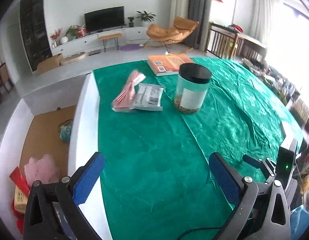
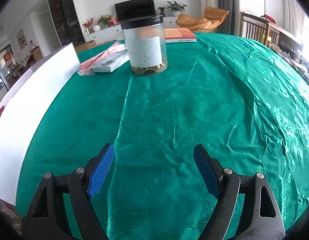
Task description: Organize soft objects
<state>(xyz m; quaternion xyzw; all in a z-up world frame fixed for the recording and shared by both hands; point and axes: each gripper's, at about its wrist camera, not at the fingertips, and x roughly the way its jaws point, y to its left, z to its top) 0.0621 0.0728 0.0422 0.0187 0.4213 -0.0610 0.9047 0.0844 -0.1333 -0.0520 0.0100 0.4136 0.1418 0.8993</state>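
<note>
Jar [image 1: 192,89] with black lid and pale label, upright on green-clothed counter [image 1: 154,150]; loose dried bits at its bottom. Just left of jar: grey plastic mailer bag [image 1: 147,98] lying flat, overlapping pink packet [image 1: 127,91] on its far left side. Behind jar, near counter's far edge: orange book [image 1: 168,64], lying flat. Well in front of jar: left hand-held gripper [image 1: 154,177], blue pads spread wide, holding nothing; right hand-held gripper [image 2: 154,170] likewise spread wide and empty, above shiny cloth
</note>
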